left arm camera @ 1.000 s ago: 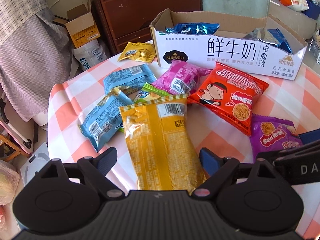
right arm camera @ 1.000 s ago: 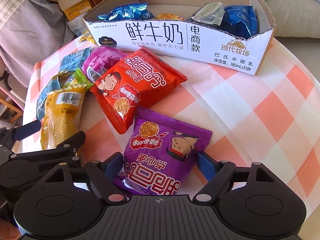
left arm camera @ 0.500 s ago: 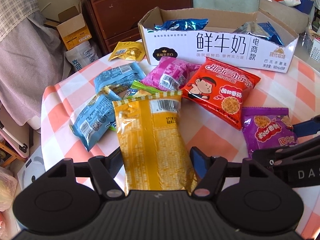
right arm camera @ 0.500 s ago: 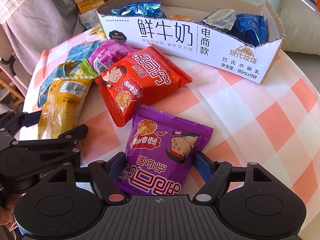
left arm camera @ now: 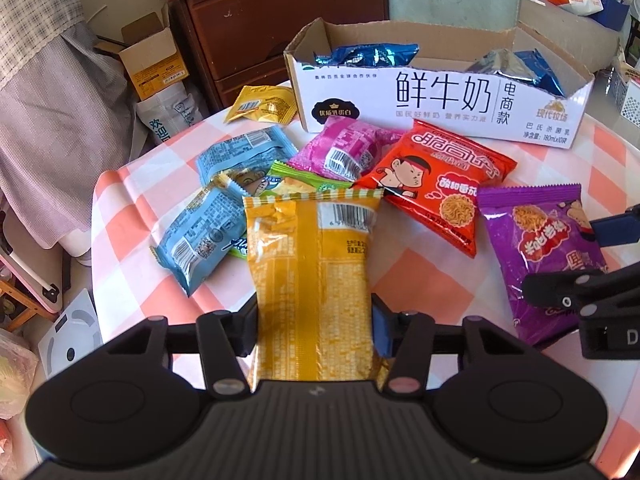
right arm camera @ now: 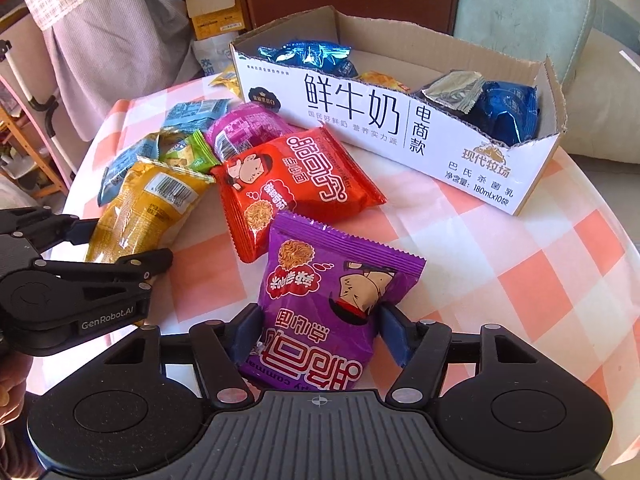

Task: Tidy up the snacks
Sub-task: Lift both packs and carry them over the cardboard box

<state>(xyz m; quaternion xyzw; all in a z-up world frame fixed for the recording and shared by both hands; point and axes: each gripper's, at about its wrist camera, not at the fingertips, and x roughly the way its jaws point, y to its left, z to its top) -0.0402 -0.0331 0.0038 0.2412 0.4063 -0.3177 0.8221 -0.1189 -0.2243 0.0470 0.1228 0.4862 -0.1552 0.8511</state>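
My left gripper (left arm camera: 314, 330) is shut on the near end of a yellow snack bag (left arm camera: 308, 272), its far end resting among the other packets. My right gripper (right arm camera: 318, 334) is shut on a purple noodle snack bag (right arm camera: 332, 280), pinched at both sides and lifted slightly off the cloth. A red noodle bag (right arm camera: 296, 184), a pink bag (left arm camera: 344, 152), light blue bags (left arm camera: 204, 236) and a green bag (left arm camera: 296, 178) lie on the checked tablecloth. A white cardboard box (right arm camera: 400, 136) at the back holds several blue and silver packets.
A small yellow packet (left arm camera: 262, 106) lies at the table's far left by the box. A brown cabinet (left arm camera: 280, 20), an open carton (left arm camera: 154, 60) and draped cloth (left arm camera: 44, 80) stand behind the round table. The table edge (left arm camera: 94, 240) curves close on the left.
Both grippers have closed from open onto their bags, the left on the yellow bag and the right on the purple one. The purple bag has lifted and creased.
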